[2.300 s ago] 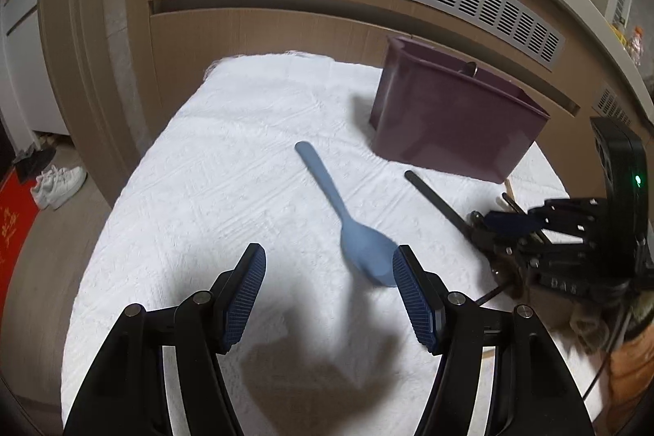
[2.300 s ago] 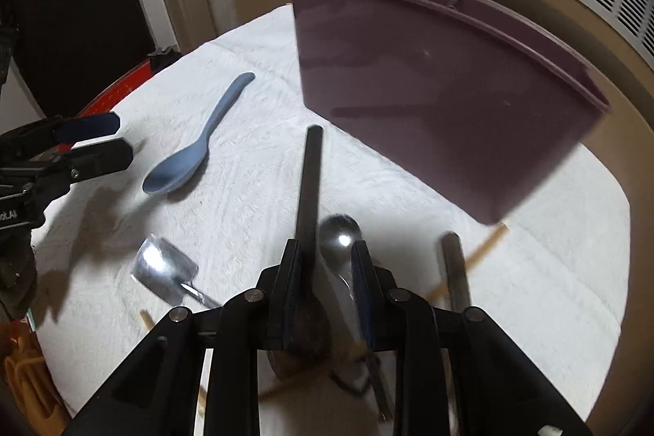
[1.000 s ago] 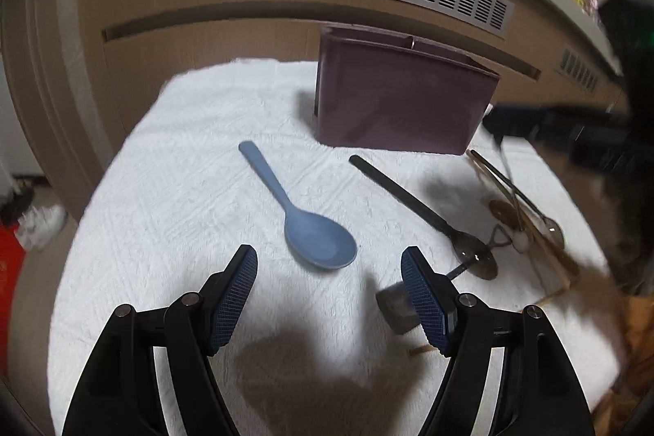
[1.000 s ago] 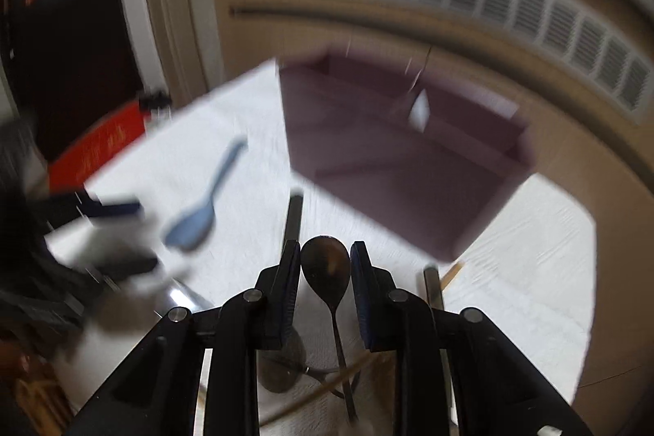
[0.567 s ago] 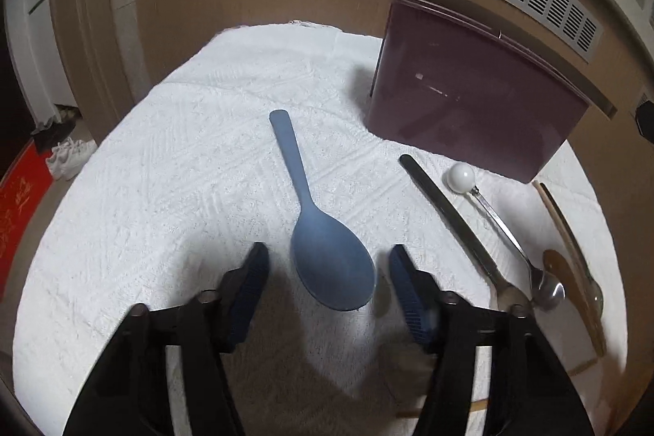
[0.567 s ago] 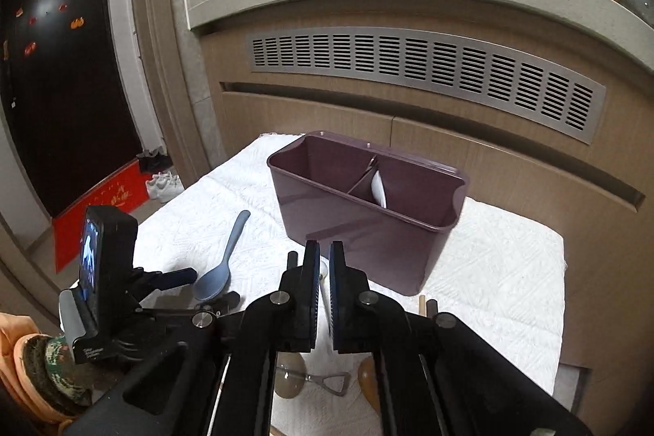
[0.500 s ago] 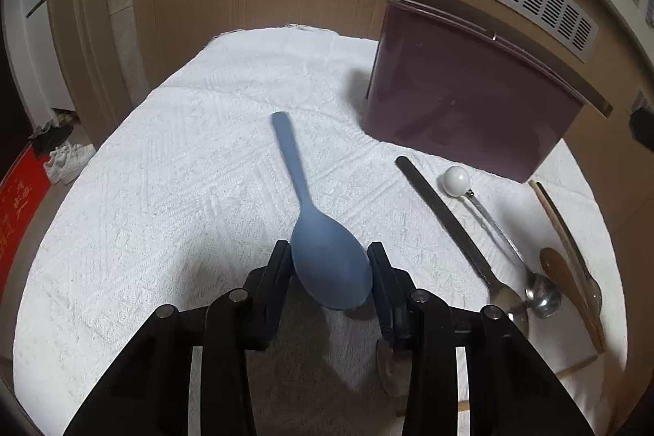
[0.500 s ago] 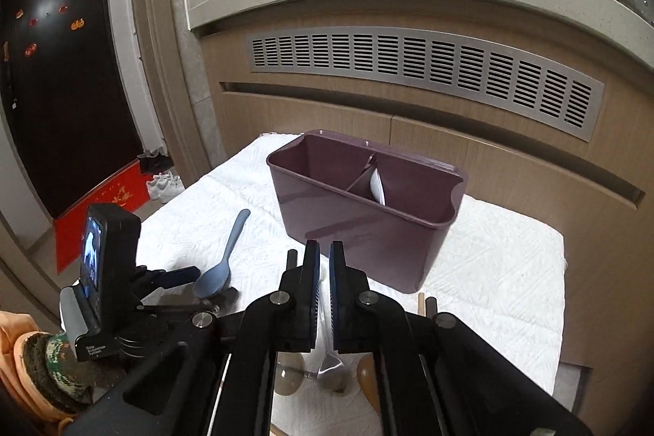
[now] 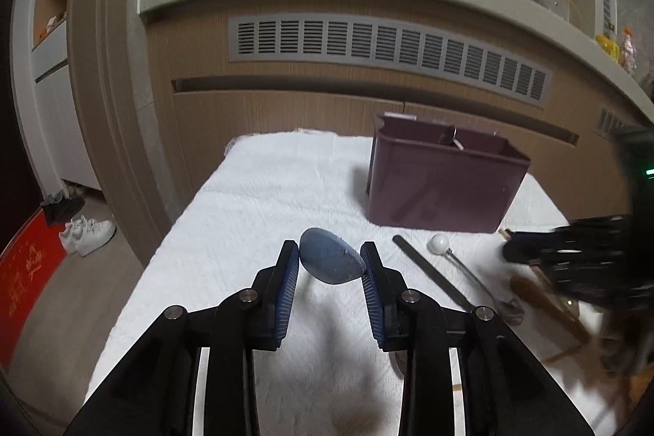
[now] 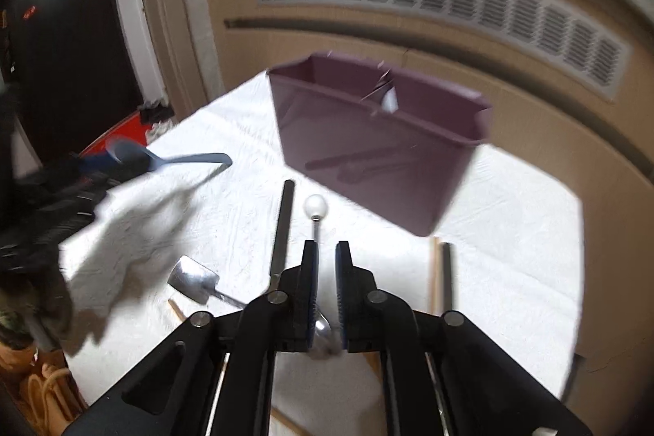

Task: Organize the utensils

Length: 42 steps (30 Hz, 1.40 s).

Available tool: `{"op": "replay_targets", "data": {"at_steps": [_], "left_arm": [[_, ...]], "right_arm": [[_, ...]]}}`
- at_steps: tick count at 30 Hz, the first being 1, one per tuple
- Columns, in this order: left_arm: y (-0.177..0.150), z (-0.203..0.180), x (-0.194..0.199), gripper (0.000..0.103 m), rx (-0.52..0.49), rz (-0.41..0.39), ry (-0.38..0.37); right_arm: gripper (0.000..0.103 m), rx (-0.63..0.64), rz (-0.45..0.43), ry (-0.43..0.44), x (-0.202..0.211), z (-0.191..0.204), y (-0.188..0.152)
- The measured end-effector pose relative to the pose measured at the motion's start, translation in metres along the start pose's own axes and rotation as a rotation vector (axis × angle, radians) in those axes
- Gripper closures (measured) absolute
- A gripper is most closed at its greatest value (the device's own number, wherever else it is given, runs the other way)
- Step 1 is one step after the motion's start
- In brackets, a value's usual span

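Left wrist view shows the left gripper clamped on the bowl of a blue spoon, its jaws closing against both edges of the bowl, which sits lifted above the white cloth; from the right wrist view the same spoon's handle sticks out level over the cloth's left side. A purple bin stands upright toward the far right of the cloth, split by a divider, with a utensil leaning inside near that divider. Between bin and grippers lie a flat black-handled utensil and a metal spoon with a white ball end — side by side, apart from the bin. Right wrist view is blurred: the right gripper has its jaws narrowly parted and opening, straddling the shaft of the ball-ended spoon, whose bowl shows between the fingers lower down — whether the pads press it I cannot tell. A steel spatula-shaped utensil lies to its left, wooden chopsticks to its right.
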<state>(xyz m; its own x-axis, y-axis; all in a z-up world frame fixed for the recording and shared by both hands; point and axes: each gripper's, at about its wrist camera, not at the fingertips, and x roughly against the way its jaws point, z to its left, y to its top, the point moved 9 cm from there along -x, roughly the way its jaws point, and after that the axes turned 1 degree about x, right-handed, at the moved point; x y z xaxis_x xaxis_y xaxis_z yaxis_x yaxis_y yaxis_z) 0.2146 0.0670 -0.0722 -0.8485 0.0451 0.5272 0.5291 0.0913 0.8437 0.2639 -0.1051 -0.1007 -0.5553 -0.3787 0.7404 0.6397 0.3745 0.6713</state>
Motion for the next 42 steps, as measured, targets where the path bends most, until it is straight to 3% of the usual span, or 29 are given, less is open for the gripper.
{"op": "replay_targets", "data": {"at_steps": [6,10,15,17,26,28,31,34,39,42], "left_arm": [[0.002,0.008,0.006,0.073,0.01,-0.006,-0.039],[0.003,0.012,-0.004,0.072,0.017,-0.003,-0.09],[0.003,0.019,-0.031,0.075,0.061,0.038,-0.114],[0.001,0.02,-0.039,0.096,0.073,0.057,-0.113],[-0.013,0.043,-0.017,0.093,0.123,0.134,-0.154],[-0.024,0.048,-0.004,0.083,0.083,0.147,-0.138],[-0.05,0.05,0.01,0.042,0.016,0.179,-0.084],[-0.065,0.056,0.016,0.036,0.025,0.177,-0.05],[-0.073,0.074,-0.006,0.034,0.151,0.222,-0.025],[-0.072,0.073,-0.026,0.034,0.135,0.257,-0.025]], "right_arm": [[0.083,-0.02,0.094,-0.039,-0.075,0.003,0.018],[0.078,-0.02,0.153,-0.049,-0.103,0.005,0.019],[0.078,0.01,0.159,-0.086,-0.105,0.009,0.018],[0.083,0.018,0.165,-0.092,-0.104,0.011,0.017],[0.083,0.014,0.164,-0.082,-0.085,0.011,0.007],[0.083,0.009,0.158,-0.079,-0.08,0.009,0.005],[0.083,0.004,0.146,-0.076,-0.072,0.006,0.002],[0.083,-0.009,0.131,-0.068,-0.065,0.005,0.003],[0.083,-0.009,0.098,-0.052,-0.05,0.011,0.006],[0.083,-0.004,0.08,-0.045,-0.039,0.015,0.007]]}}
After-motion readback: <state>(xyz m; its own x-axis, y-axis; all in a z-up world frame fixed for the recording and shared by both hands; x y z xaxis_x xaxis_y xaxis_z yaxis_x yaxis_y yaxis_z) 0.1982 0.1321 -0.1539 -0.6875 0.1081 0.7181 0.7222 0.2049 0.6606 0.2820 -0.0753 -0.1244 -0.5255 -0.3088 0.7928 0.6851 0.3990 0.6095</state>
